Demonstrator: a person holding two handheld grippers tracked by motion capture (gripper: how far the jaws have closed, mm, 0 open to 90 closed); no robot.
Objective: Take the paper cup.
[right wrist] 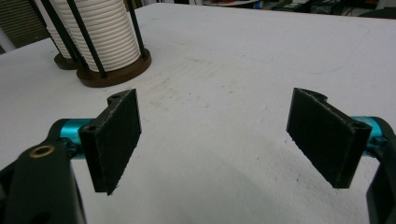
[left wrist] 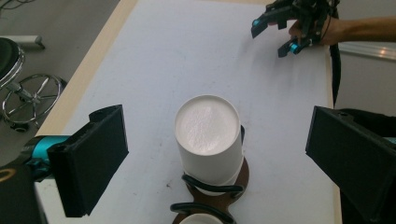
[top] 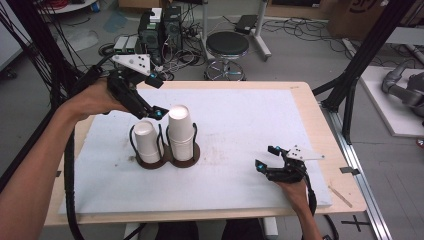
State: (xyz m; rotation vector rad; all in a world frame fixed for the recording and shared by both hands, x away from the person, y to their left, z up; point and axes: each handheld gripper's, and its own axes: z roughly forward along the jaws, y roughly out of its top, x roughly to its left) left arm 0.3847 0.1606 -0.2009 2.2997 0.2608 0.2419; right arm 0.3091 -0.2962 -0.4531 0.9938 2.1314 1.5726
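Observation:
Two stacks of upside-down white paper cups stand in a brown double holder (top: 194,156) with black wire loops, left of the table's middle. The right stack (top: 180,130) is taller than the left stack (top: 147,142). My left gripper (top: 157,96) hovers open just above and behind the stacks; in its own view the tall stack (left wrist: 208,135) sits between and below the wide-apart jaws of the left gripper (left wrist: 217,130). My right gripper (top: 266,157) is low over the white sheet at the front right, open and holding nothing (right wrist: 215,135). The tall stack (right wrist: 100,28) is far off at its upper left.
A white foam sheet (top: 240,120) covers most of the wooden table (top: 305,95). Beyond the far edge stand a black stool (top: 227,45) and computer boxes (top: 160,27) amid cables. Black frame posts (top: 360,55) rise at the right.

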